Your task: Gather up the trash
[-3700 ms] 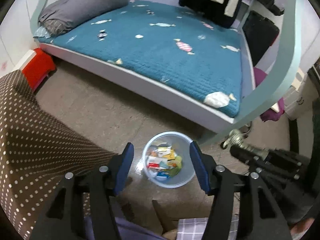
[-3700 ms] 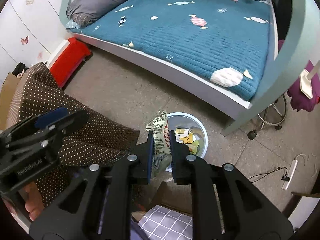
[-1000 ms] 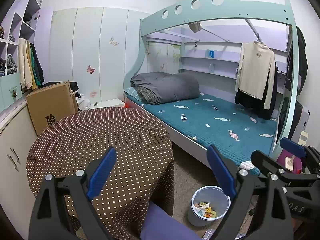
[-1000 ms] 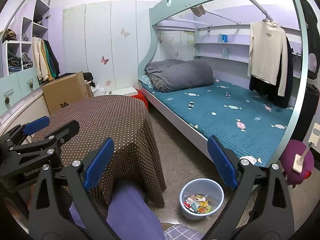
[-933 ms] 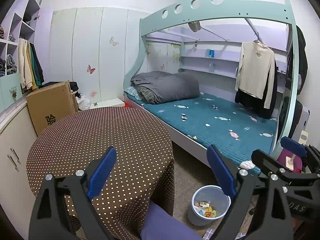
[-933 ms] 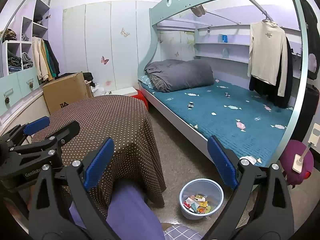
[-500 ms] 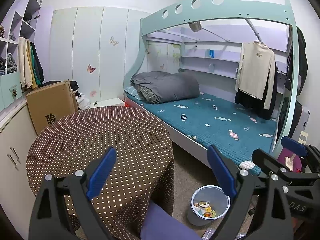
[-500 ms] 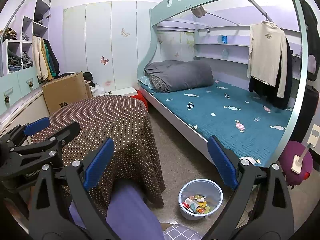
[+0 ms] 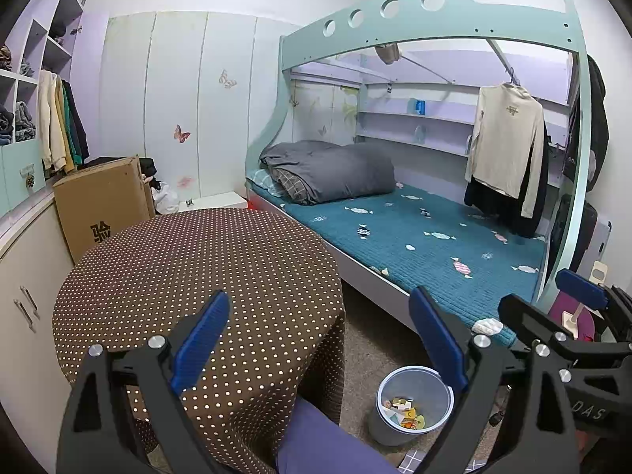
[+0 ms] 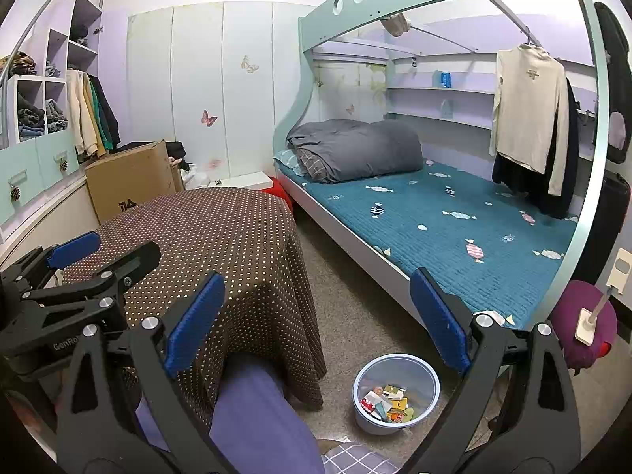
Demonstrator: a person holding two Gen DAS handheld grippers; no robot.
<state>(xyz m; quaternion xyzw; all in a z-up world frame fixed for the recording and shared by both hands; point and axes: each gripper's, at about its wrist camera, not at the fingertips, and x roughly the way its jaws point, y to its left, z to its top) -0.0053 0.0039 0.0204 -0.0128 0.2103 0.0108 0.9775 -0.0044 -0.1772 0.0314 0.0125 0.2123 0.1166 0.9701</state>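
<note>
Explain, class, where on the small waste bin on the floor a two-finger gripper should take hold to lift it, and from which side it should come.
Grip the waste bin by its thin upper rim, coming straight down from above with one finger inside the wall and one outside. It stands upright and open-topped, and its round body looks too broad to span. The rim's floor-facing side, away from the table and bed, seems freest. The wrappers lie low, likely leaving room for the inner finger.

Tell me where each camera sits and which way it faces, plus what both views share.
Left wrist: sits on the left claw, raised and facing across the dotted table toward the bed; its open blue fingers, the right claw at the right edge and a purple-clad leg show.
Right wrist: sits on the right claw, facing likewise; the left claw shows at left.
Shared: table, bed, trash bin on the floor.
</note>
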